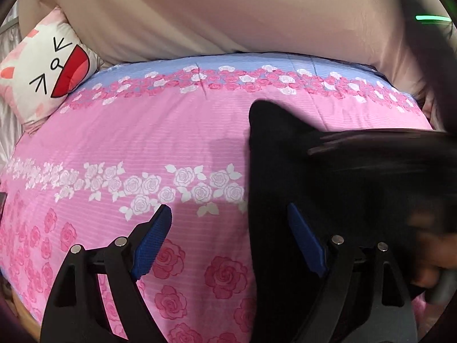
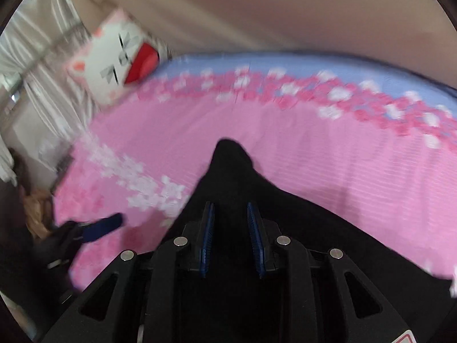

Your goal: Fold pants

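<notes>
Black pants [image 1: 285,154] lie on the pink rose-print bedspread [image 1: 142,131], at the right of the left wrist view. My left gripper [image 1: 228,223] is open wide; its left pad is over the bedspread and its right pad is over the pants' left edge. In the blurred right wrist view the pants [image 2: 234,171] lie under and ahead of my right gripper [image 2: 230,217], whose blue pads stand a narrow gap apart with black cloth seen between them. The left gripper's blue pad also shows there [image 2: 105,225].
A white cat-face pillow [image 1: 42,68] leans at the bed's far left, also in the right wrist view [image 2: 120,57]. A beige wall [image 1: 228,8] backs the bed. Pale curtains [image 2: 37,65] hang at the left. The right gripper and hand blur across the right [image 1: 400,154].
</notes>
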